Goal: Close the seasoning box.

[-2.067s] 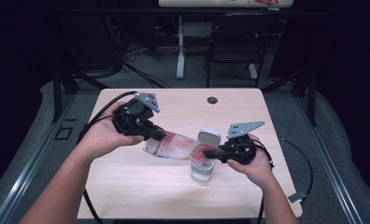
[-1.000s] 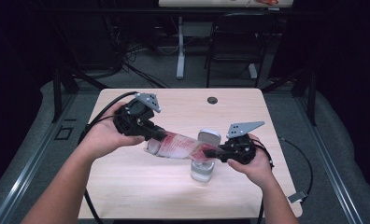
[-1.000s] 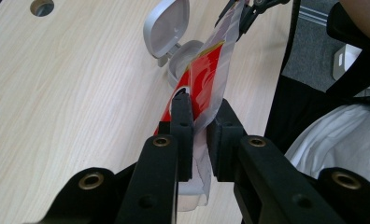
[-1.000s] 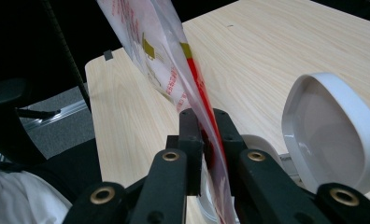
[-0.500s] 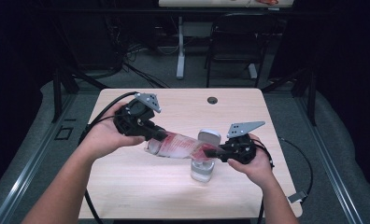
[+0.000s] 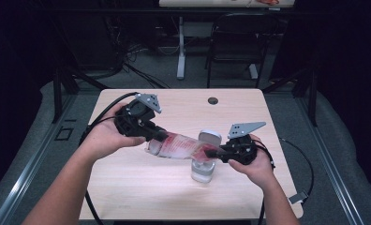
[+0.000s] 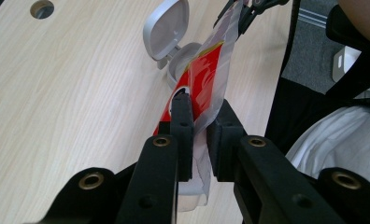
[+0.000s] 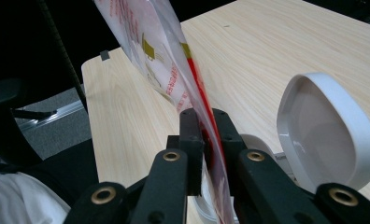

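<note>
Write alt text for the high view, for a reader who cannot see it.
Two hand-held grippers stretch a clear, red-printed plastic pouch above a light wooden table: the left gripper is clamped on one end, the right gripper on the other. Under the pouch's right end stands a small container with its grey flip lid open. The person's forearms enter from the bottom edge.

One overhead view, two close claw views, sharing the table [image 6: 127,187].

Bright tabletop — dark surroundings (close jaws blurred).
</note>
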`<state>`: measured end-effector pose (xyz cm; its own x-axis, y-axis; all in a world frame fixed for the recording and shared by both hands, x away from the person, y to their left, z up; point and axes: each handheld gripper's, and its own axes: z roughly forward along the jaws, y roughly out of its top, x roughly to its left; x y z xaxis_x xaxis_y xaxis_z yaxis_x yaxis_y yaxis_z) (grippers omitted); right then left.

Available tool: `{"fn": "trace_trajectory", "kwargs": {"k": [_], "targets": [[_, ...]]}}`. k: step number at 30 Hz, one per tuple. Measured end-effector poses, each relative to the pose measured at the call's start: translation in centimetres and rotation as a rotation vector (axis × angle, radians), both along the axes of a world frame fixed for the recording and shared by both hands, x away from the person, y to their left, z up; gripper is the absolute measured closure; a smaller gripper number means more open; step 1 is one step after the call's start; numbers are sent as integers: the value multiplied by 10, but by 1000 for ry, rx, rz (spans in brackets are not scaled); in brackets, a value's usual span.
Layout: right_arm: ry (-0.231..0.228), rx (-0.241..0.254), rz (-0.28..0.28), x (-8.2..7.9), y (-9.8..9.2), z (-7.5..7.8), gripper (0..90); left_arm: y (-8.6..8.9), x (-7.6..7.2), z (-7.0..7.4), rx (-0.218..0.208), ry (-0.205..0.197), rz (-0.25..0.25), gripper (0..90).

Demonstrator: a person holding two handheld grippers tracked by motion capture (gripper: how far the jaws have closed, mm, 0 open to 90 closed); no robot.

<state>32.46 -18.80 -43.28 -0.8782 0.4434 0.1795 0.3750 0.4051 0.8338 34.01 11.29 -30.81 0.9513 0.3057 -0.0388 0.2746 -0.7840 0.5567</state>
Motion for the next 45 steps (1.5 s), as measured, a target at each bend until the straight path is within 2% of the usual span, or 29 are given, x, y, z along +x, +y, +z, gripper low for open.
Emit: {"fn": "trace_trajectory", "kwargs": {"k": [22, 34, 45], "targets": [[7, -4, 4, 0, 0, -1, 855, -4, -1, 3, 11, -6, -5, 822], [19, 7, 19, 0, -3, 2, 874, -5, 1, 4, 1, -3, 1, 820], [12, 6, 5, 0, -4, 2, 881, -6, 1, 3, -4, -2, 0, 821]]}}
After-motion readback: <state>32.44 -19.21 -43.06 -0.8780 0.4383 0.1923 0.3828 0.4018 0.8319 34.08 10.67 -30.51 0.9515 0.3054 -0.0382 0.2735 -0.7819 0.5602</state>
